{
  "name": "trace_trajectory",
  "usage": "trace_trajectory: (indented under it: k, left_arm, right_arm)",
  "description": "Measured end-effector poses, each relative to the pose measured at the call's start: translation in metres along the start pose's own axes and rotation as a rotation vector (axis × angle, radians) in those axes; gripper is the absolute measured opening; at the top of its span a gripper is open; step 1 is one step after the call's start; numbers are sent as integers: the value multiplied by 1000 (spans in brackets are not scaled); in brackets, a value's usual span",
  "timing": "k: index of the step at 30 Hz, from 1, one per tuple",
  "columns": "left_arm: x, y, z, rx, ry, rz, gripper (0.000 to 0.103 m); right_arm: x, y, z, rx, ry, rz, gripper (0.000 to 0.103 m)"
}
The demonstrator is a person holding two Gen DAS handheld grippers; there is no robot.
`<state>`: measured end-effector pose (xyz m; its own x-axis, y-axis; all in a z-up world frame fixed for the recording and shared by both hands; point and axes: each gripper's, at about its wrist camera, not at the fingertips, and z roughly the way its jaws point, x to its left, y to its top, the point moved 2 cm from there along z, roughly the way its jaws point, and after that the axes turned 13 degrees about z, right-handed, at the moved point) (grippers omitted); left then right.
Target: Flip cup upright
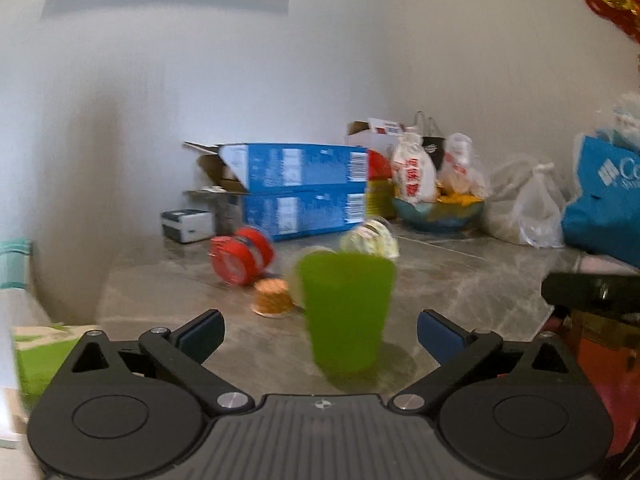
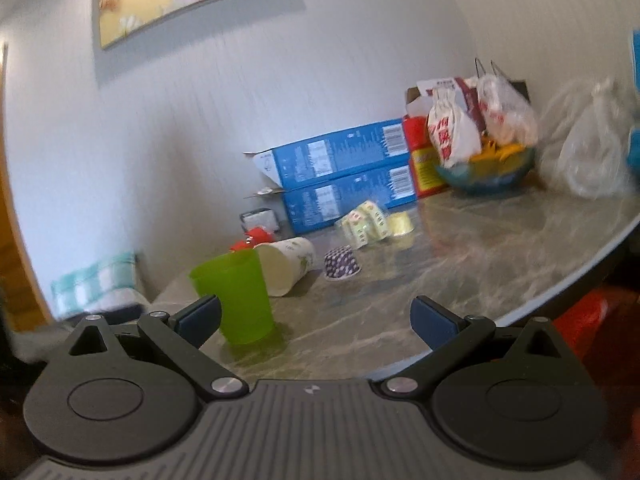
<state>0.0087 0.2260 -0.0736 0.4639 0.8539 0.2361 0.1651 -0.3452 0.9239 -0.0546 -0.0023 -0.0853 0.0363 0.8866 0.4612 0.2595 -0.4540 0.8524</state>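
A green plastic cup (image 1: 346, 312) stands upright, mouth up, on the marble table (image 1: 460, 280). My left gripper (image 1: 320, 338) is open and empty, with the cup just beyond and between its fingers, apart from both pads. In the right wrist view the green cup (image 2: 236, 296) stands at the left, just behind the left finger. My right gripper (image 2: 316, 320) is open and empty over the table's front edge. A white patterned paper cup (image 2: 286, 266) lies on its side right behind the green cup.
Small cupcake cups (image 2: 341, 264), a pale yellow cup (image 2: 400, 224) and a wrapped roll (image 2: 366, 222) lie on the table. A red container (image 1: 242, 256) lies on its side. Blue boxes (image 1: 304, 192), a bowl (image 1: 438, 210) and plastic bags (image 1: 528, 204) line the back. The right gripper's body (image 1: 592, 288) shows at the right.
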Motion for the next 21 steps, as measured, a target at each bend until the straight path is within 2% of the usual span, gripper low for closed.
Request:
trace_trajectory:
  k: [4,8,11,21]
  left_arm:
    - [21,35,-25,54,-27,-4,103]
    - [34,54,-47,68,-81,-31,103]
    - [37,61,-57,56,-102,-38,103]
    - [43,62,-56,129,-121,-59,103]
  right_arm:
    - [33,24,-8,44,-42,-119,102]
    - [49,41,-13,128,-12,-125,102]
    - [54,48,-14,156,-10,-106,102]
    - [61,45,-3,224,-50,-137,102]
